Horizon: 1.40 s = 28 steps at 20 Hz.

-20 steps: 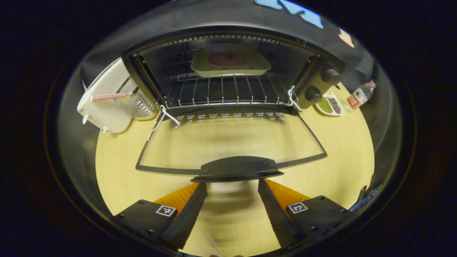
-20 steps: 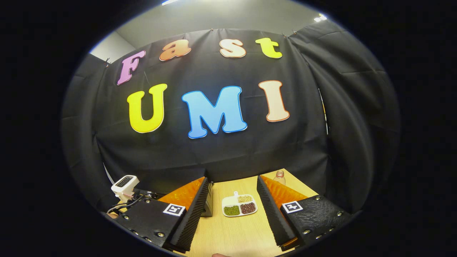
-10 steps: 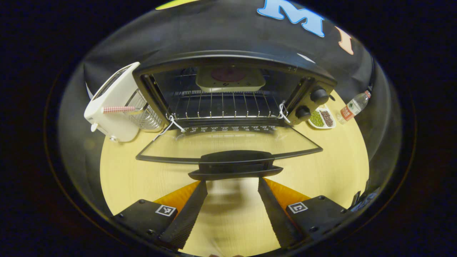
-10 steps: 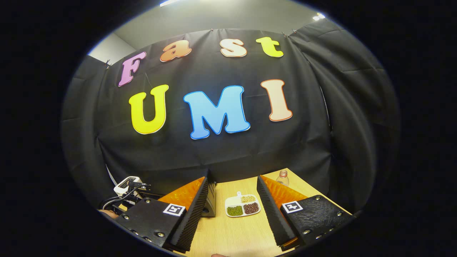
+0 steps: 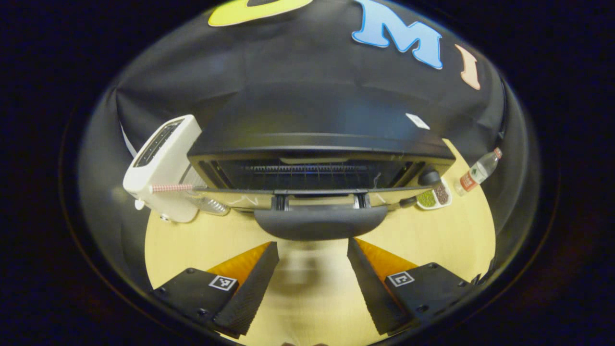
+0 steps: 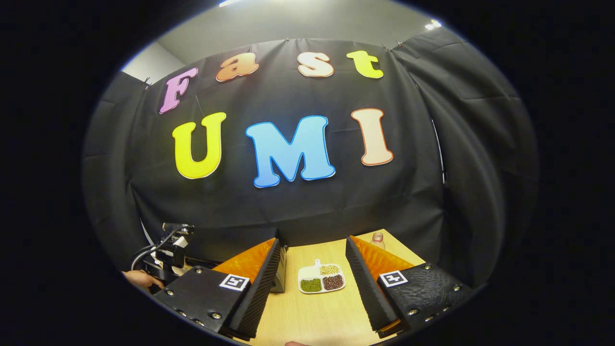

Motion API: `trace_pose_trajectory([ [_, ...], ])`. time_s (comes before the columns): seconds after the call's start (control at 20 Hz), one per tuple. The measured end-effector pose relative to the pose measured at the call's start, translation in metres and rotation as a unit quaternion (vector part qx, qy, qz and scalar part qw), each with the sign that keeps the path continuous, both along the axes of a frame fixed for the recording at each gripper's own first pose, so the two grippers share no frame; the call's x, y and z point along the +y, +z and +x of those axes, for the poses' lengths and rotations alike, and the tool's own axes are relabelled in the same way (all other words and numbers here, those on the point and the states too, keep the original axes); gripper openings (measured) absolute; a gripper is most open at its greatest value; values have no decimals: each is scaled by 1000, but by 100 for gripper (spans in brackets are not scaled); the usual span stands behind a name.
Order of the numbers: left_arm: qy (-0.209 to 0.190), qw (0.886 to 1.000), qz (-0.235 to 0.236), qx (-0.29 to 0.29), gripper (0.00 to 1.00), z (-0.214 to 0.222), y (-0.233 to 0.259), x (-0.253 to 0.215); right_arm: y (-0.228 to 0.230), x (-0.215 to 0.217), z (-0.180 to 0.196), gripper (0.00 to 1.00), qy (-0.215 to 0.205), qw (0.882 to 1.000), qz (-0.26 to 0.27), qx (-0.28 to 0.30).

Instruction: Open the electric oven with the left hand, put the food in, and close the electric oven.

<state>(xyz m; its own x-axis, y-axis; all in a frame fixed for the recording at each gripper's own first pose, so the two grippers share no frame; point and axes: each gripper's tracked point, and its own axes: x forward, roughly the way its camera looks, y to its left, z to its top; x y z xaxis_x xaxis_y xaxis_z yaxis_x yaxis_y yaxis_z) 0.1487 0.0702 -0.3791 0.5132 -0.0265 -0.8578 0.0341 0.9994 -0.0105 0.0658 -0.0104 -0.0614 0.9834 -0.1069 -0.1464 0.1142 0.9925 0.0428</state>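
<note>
In the left gripper view the black electric oven (image 5: 317,120) stands straight ahead on the wooden table. Its glass door (image 5: 240,198) is swung partway up and shows nearly edge-on. The door's dark handle (image 5: 319,223) sits just above and in front of my left gripper (image 5: 312,245), which is open with nothing between its fingers. The rack (image 5: 307,169) shows through the gap; the food dish is almost hidden behind the door's top edge. My right gripper (image 6: 312,240) is open and holds nothing, hovering over the table and facing the booth wall.
A white toaster (image 5: 163,161) stands left of the oven. A divided dish of beans (image 5: 435,196) (image 6: 321,278) and a water bottle (image 5: 478,170) (image 6: 377,238) lie to the right. A corner of the oven (image 6: 278,276) and a hand (image 6: 139,278) show at lower left.
The oven door has swung up from lying flat to partly raised, and the left gripper has risen with its handle. The dish inside has dropped out of sight. The right gripper has barely moved.
</note>
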Motion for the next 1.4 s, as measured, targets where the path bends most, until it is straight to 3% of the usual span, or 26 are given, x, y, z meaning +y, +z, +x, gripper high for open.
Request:
trace_pose_trajectory([
  [0.15,1,998,-4,-64,98,10,37,-7,3,2,0,84,15,1000,-4,1],
  [0.3,-4,987,-12,-160,98,12,105,-27,10,5,2,88,33,999,-6,-1],
  [0.4,-4,971,-16,-240,98,6,165,-39,23,8,1,88,43,999,-5,-13],
  [0.45,-4,959,-18,-284,98,0,200,-46,31,10,0,83,48,999,-4,-20],
  [0.6,4,923,-10,-384,100,-25,290,-59,58,19,-5,88,64,997,-1,-42],
  [0.75,9,911,-5,-413,100,-52,338,-66,82,28,-13,88,79,995,3,-60],
  [0.95,13,900,-9,-435,100,-71,363,-61,93,39,-24,88,88,993,-3,-72],
  [1.4,-1,899,-17,-437,100,-73,372,-32,97,62,-33,88,76,994,-10,-77],
])
